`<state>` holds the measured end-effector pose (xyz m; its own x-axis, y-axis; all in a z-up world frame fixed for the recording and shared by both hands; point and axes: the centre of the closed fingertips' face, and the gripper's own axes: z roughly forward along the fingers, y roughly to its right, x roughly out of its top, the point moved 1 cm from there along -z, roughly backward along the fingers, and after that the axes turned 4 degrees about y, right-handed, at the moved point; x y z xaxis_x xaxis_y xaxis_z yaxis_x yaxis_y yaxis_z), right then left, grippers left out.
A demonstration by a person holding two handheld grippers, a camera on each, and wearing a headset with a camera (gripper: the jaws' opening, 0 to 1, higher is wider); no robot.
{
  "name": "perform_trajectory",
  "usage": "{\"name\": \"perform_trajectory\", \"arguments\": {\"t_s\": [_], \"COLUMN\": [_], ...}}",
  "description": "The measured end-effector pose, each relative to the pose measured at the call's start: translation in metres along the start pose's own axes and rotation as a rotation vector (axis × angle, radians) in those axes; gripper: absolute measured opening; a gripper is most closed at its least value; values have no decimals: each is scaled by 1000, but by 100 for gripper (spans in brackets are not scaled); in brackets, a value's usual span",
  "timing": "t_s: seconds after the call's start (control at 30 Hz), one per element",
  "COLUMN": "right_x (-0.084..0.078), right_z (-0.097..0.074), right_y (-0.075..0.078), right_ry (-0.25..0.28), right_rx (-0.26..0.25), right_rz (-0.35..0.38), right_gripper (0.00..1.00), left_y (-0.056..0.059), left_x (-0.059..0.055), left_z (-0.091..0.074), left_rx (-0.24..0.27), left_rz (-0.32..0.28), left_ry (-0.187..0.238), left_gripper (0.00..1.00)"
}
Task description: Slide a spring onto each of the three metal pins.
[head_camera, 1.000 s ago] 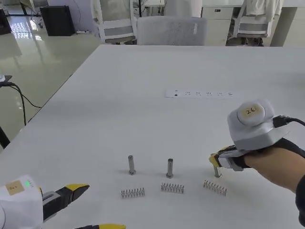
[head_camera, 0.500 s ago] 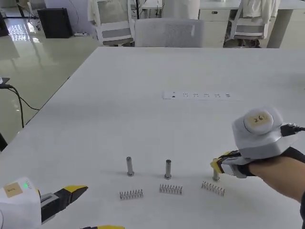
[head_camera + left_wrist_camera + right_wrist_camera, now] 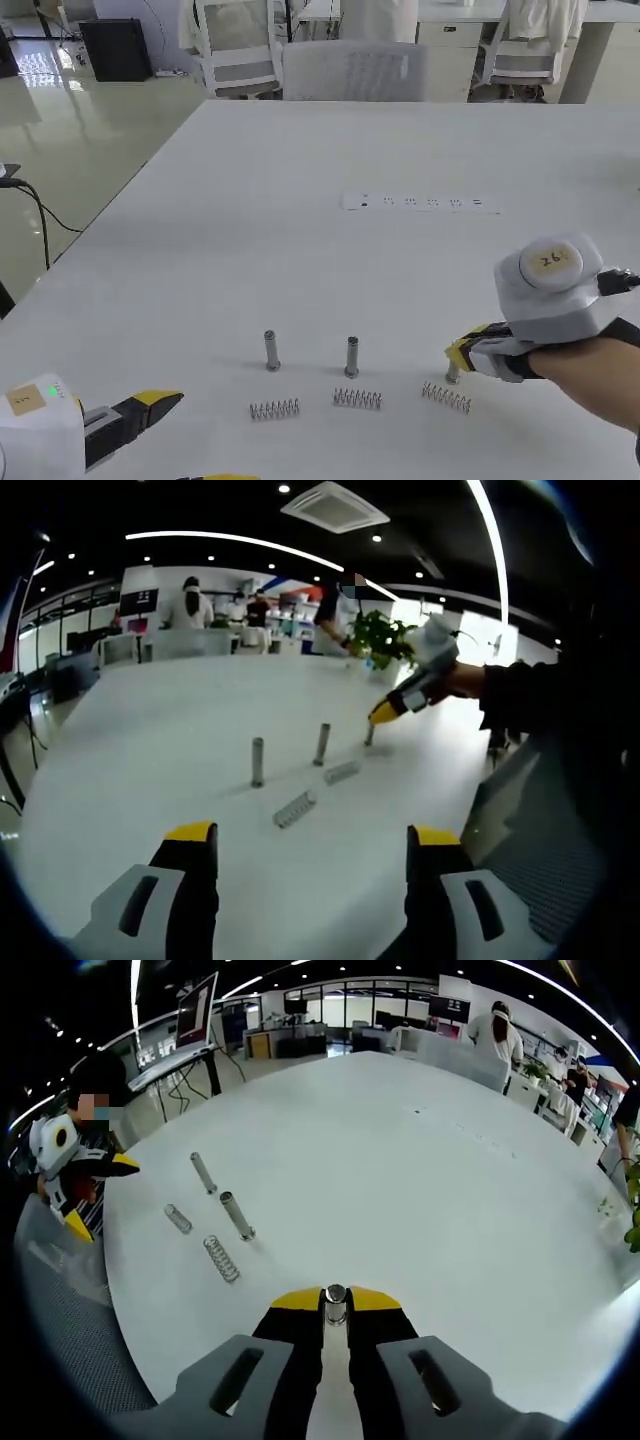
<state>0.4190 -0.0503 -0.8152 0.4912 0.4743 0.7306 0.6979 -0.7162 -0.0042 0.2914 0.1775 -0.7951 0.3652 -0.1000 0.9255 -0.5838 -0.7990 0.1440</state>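
The right gripper (image 3: 335,1305) stays as it was a second ago, fingers closed on the right pin (image 3: 452,373), which stands upright on the counter (image 3: 330,260). The left pin (image 3: 271,351) and middle pin (image 3: 351,356) stand bare. The left spring (image 3: 274,409), middle spring (image 3: 357,399) and right spring (image 3: 446,397) lie unmoved, one just in front of each pin. The left gripper (image 3: 310,832) hovers at the near-left, fingers wide apart.

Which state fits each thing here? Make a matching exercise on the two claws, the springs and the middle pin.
Column A
1. left claw
2. right claw
3. springs
4. middle pin

Column B
a. standing upright, bare
b. shut on the right pin
c. open, holding nothing
d. lying flat

Pairs: 1-c, 2-b, 3-d, 4-a
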Motion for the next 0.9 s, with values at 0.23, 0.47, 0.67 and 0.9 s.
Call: {"name": "perform_trajectory", "arguments": {"t_s": [0.23,0.47,0.67,0.9], "right_x": [-3,-5,-6,-7], "right_z": [-1,-1,-1,-2], "right_y": [-1,0,1,1], "right_ry": [-3,-4,-1,5], "right_rx": [0,5,6,12], "right_rz": [-10,-13,-17,-26], "right_gripper": [6,7,10,15], "left_y": [1,1,1,1], "left_x": [0,1,2,2], "left_z": [0,0,1,1], "left_rx": [-1,-3,-4,-2], "left_rz": [2,3,3,2], "left_ry": [0,2,4,6], "left_gripper": [73,73,73,73]}}
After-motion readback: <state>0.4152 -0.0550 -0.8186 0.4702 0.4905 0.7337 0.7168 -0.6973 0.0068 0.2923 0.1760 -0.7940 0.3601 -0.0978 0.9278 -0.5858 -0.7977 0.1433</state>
